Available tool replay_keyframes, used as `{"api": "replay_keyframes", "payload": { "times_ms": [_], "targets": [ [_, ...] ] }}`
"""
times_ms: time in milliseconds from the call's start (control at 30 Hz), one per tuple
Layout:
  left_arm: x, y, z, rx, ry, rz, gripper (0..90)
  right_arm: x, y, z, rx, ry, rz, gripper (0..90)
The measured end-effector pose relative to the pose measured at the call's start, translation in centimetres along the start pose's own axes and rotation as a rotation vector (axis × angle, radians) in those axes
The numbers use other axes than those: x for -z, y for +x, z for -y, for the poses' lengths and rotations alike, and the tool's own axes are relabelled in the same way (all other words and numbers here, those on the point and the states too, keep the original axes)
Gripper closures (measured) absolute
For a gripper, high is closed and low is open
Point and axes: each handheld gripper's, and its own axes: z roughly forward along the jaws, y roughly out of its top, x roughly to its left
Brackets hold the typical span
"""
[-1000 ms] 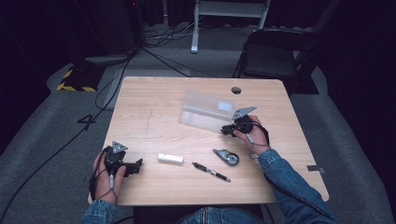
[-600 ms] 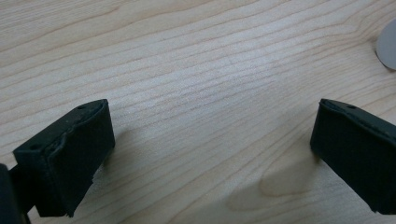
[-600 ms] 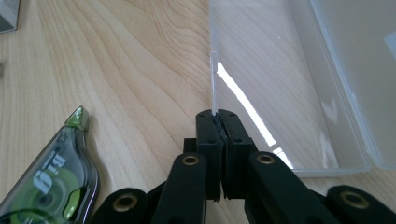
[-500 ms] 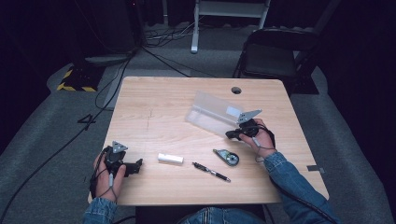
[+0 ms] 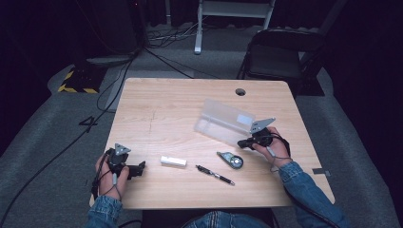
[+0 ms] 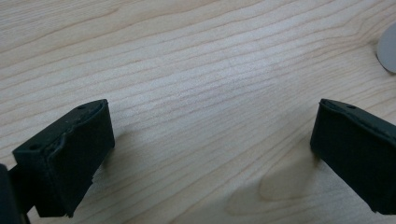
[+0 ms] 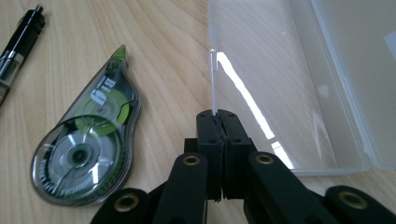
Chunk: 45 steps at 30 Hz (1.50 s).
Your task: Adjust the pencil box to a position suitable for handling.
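A clear plastic case [image 5: 222, 121] lies open on the right half of the wooden table [image 5: 180, 104]. My right gripper [image 5: 243, 142] is shut on the thin front wall of that case [image 7: 289, 93]; in the right gripper view the jaws of this gripper [image 7: 218, 120] meet with the plastic edge pinched between them. A green correction tape roller [image 5: 231, 159] [image 7: 86, 149] lies just left of those jaws. My left gripper [image 5: 140, 169] rests at the front left, jaws wide apart over bare wood [image 6: 212, 154], holding nothing.
A black pen [image 5: 215, 175] [image 7: 18, 32] lies near the front edge, and a white eraser [image 5: 173, 161] [image 6: 387, 49] sits right of the left gripper. The table has a cable hole [image 5: 240, 91] at the back. A chair [image 5: 278, 57] stands behind.
The right hand has drawn the clear case to the right and toward the front, turning it slightly. The left hand has stayed put.
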Motion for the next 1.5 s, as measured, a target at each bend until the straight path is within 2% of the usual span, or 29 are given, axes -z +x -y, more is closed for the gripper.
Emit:
{"api": "replay_keyframes", "payload": {
  "times_ms": [633,800,1033,1133,1200,1267,1500],
  "targets": [
    [-0.4,-0.6,-0.4,0.013,-0.003,-0.008,0.0,2.9,2.6,3.1,-0.016,0.005,-0.006,88.4],
    [-0.6,-0.7,-0.6,-0.001,0.001,-0.005,0.0,3.2,3.1,3.5,-0.022,0.005,-0.012,88.2],
    [-0.6,-0.7,-0.7,0.003,0.002,-0.004,0.0,3.5,3.3,3.8,-0.028,0.011,-0.017,87.7],
    [-0.6,-0.7,-0.7,0.001,0.000,-0.004,0.0,3.7,3.3,3.9,-0.041,0.003,-0.024,75.9],
    [-0.7,-0.8,-0.7,0.005,0.002,-0.001,0.0,3.7,3.3,3.8,-0.068,-0.004,-0.032,67.3],
    [-0.7,-0.8,-0.8,0.004,0.001,-0.003,0.0,3.8,3.4,3.8,-0.086,-0.016,-0.008,58.1],
    [-0.7,-0.8,-0.8,0.006,0.001,-0.004,0.0,4.5,4.1,3.2,-0.121,-0.057,0.035,45.0]
  ]
}}
